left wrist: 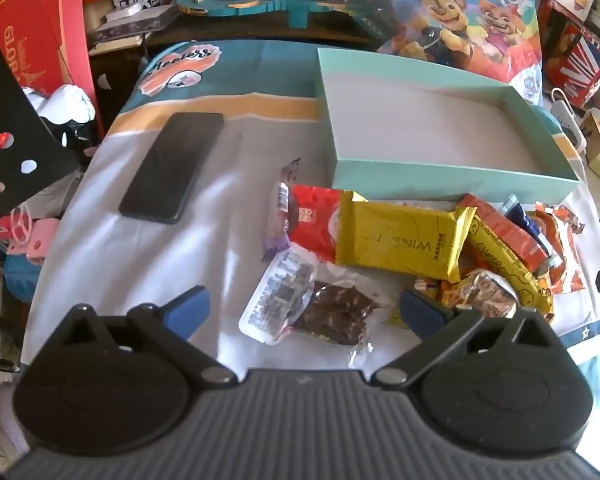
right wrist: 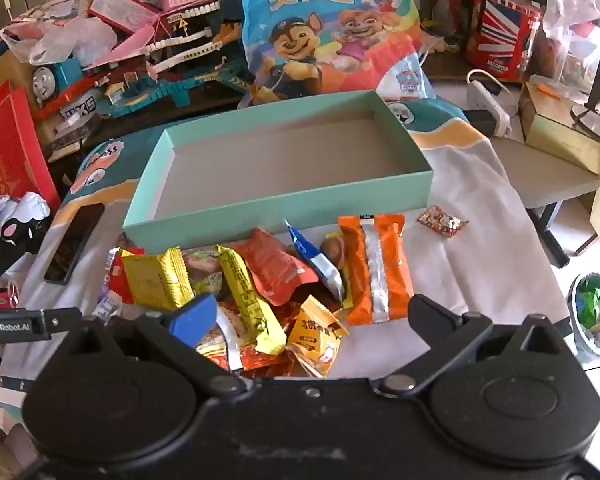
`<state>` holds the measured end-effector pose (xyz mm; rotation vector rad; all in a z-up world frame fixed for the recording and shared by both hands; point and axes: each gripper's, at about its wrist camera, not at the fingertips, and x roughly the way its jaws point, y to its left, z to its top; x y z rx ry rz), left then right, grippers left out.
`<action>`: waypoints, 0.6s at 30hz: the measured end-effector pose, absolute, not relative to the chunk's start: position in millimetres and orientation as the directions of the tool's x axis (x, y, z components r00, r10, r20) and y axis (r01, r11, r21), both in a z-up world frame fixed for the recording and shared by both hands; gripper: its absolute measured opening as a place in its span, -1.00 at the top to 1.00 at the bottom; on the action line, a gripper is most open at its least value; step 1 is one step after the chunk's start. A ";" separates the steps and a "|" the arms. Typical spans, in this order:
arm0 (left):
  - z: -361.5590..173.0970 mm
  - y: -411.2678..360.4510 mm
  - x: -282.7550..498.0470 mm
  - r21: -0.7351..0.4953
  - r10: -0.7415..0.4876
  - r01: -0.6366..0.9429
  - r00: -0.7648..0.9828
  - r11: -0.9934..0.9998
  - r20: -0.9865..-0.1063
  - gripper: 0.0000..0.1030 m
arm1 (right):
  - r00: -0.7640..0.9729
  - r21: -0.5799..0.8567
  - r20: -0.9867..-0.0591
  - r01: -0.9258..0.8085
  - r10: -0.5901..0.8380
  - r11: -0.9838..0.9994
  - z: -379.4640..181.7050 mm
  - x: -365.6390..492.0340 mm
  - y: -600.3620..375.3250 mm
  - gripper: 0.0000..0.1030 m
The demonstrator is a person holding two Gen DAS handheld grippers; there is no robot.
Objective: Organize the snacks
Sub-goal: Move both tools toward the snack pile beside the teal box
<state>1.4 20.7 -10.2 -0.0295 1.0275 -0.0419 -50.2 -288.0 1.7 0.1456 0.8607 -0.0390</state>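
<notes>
- The box (right wrist: pixel 284 208) was mint green outside and grey inside
- The phone (left wrist: pixel 172 168) was black
- One snack packet (left wrist: pixel 404 240) was yellow, and one beside it (left wrist: pixel 314 220) was red
- A long packet (right wrist: pixel 376 276) was orange with a silver stripe
- The cloth (left wrist: pixel 120 248) was white with teal and yellow bands
- The big bag (right wrist: pixel 324 28) was blue with cartoon puppies and a rainbow
</notes>
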 end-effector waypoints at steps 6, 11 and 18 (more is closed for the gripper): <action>-15.8 23.0 2.1 -0.051 -0.054 0.018 0.507 0.999 -0.860 -1.00 | 0.644 0.121 -0.764 0.092 0.033 0.988 4.4 -47.8 -289.0 -1.00; -19.8 17.2 6.9 -0.057 -0.065 0.031 0.490 0.998 -0.869 -1.00 | 0.628 0.122 -0.778 0.113 0.024 0.986 1.3 -45.6 -292.2 -1.00; -21.1 8.5 11.0 -0.048 -0.067 0.051 0.484 0.998 -0.873 -1.00 | 0.622 0.123 -0.783 0.119 0.022 0.985 0.4 -42.0 -295.0 -1.00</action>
